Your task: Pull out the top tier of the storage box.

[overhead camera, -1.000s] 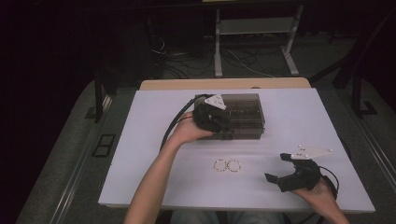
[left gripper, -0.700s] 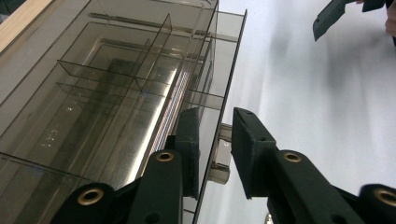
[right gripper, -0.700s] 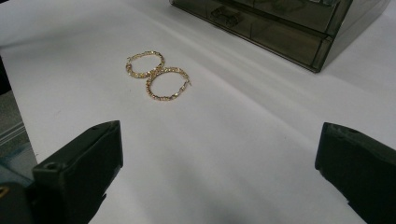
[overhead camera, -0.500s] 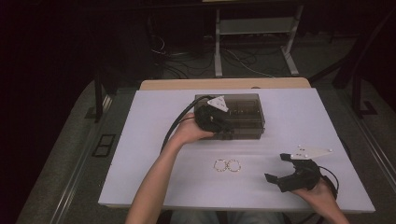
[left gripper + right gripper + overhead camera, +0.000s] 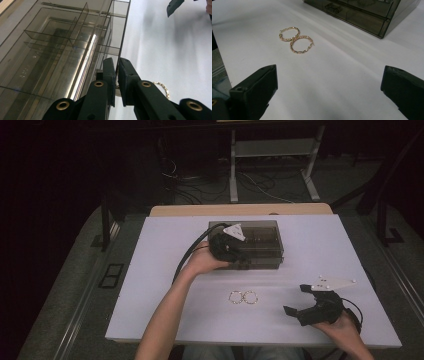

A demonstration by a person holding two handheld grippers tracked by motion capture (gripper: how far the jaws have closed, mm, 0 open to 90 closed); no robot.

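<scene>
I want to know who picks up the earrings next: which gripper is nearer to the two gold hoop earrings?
Right. The right gripper rests on the table beside the hoop earrings, jaws open toward them. The left gripper is farther back, its jaws just closing at the smoky plastic organizer box.

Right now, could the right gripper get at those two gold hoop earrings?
Probably yes: the right gripper is open, and only bare white table lies between it and the hoop earrings.
</scene>
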